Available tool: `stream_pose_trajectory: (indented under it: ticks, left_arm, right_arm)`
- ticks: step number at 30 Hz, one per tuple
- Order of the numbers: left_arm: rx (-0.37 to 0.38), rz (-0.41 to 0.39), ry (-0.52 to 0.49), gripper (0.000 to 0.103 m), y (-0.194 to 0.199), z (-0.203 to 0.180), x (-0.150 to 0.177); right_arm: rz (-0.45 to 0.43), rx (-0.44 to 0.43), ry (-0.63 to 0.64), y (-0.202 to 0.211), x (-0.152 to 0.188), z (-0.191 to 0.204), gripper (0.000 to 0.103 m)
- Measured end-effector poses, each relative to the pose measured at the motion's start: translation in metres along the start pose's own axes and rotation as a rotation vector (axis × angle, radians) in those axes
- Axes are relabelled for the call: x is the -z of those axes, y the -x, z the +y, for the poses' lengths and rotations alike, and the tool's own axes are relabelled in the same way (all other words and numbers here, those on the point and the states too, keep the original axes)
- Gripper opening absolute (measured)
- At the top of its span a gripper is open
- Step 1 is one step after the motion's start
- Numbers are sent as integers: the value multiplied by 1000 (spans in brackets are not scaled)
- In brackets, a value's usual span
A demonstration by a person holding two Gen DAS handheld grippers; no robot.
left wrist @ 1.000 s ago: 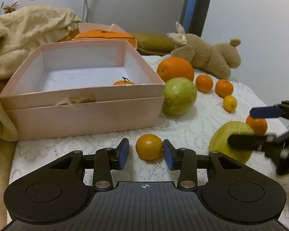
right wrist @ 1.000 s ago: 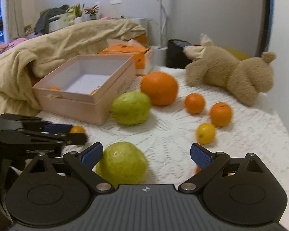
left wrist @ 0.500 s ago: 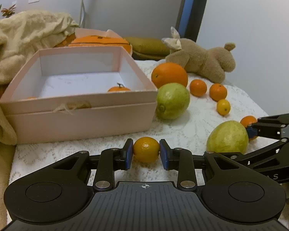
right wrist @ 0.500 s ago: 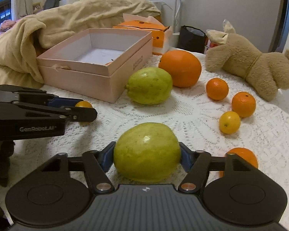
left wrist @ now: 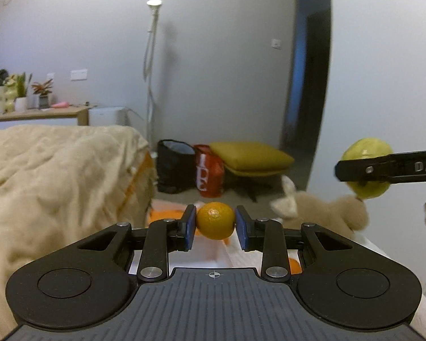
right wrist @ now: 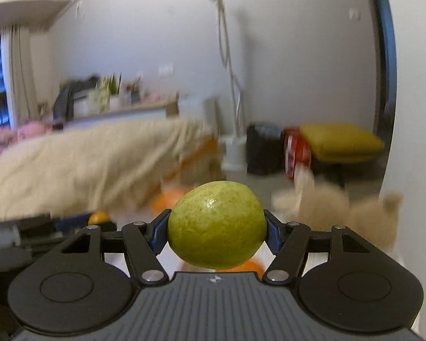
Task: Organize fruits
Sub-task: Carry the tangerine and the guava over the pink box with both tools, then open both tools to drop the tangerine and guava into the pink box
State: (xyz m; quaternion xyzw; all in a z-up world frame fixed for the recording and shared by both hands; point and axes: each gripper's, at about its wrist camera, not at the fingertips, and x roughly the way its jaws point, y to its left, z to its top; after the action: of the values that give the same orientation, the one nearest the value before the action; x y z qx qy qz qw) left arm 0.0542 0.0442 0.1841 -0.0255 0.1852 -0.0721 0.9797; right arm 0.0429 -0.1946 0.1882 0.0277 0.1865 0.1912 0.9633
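The left gripper (left wrist: 215, 224) clamps a small orange citrus fruit (left wrist: 215, 221) between its blue pads, held in the air. The right gripper (right wrist: 216, 231) grips a large green guava (right wrist: 216, 224), also lifted. Behind them are a beige blanket (left wrist: 56, 176) and a blurred plush toy (right wrist: 355, 216).

I see matt black plastic on the left gripper (left wrist: 215, 224), with ribbed grey housing, bright metal pivot pins and smooth blue pads (left wrist: 189, 227). The small orange fruit (left wrist: 215, 220) has dimpled, slightly glossy peel. The green fruit (right wrist: 216, 224) shows smooth, speckled, shiny skin. The blanket (left wrist: 56, 176) looks like soft fleecy cloth.
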Motion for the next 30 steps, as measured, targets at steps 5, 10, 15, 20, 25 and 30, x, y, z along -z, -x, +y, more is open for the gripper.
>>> stream_pose_trajectory:
  ticks: [5, 10, 15, 20, 25, 30]
  left_arm:
    - [4, 98, 35, 34, -36, 16, 3]
    - [13, 198, 63, 35, -75, 29, 29]
    - [2, 303, 87, 35, -109, 41, 56]
    - [14, 296, 165, 35, -111, 62, 70]
    - [64, 208, 271, 35, -58, 78, 72]
    - [60, 220, 236, 35, -4, 59, 96]
  right_arm:
    - [48, -1, 7, -28, -12, 9, 66]
    - [134, -20, 8, -63, 8, 15, 66]
    - [213, -24, 13, -90, 29, 14, 66]
    - [251, -12, 14, -105, 39, 12, 66]
    - [282, -34, 30, -119, 46, 22, 66]
    - [310, -88, 42, -146, 43, 57, 66]
